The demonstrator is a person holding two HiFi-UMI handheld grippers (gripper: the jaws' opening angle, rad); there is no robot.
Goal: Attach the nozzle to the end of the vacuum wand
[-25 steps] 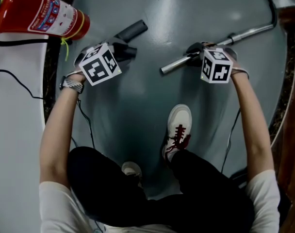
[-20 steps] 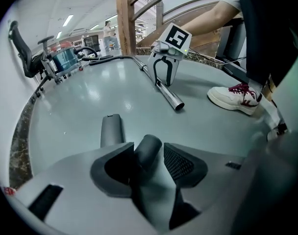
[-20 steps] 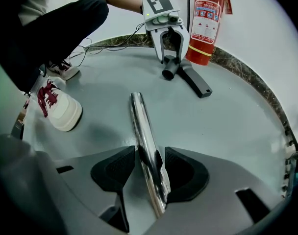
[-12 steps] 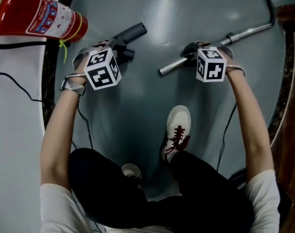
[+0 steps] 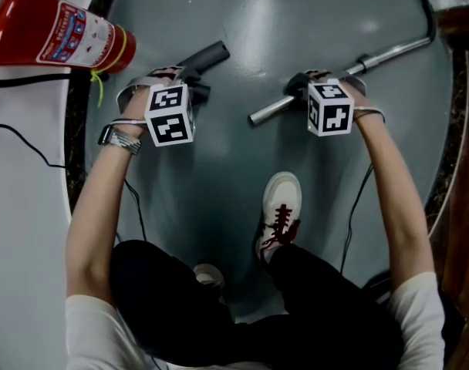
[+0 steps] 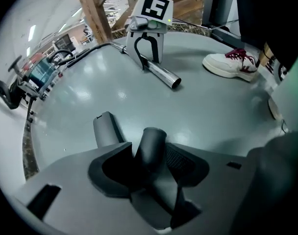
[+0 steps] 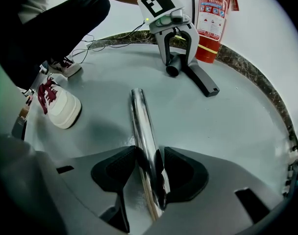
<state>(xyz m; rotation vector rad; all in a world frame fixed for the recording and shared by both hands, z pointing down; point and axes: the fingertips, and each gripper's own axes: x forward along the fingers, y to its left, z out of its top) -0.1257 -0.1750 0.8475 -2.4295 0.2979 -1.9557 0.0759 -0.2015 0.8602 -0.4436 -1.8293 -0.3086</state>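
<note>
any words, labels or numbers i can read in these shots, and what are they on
fire extinguisher label: print is there, but too small and blurred to read in any view.
marker cubes: black-and-white square patterns only, no words.
sneaker: no readable brand.

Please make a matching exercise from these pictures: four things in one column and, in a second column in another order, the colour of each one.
Things:
1. fire extinguisher
2. nozzle
3. vacuum wand
4. shoe

Colours:
a. shiny silver
b. white with dark red laces
c. red
d. dark grey

Right pairs: 1-c, 2-d, 3-a, 4-b.
</note>
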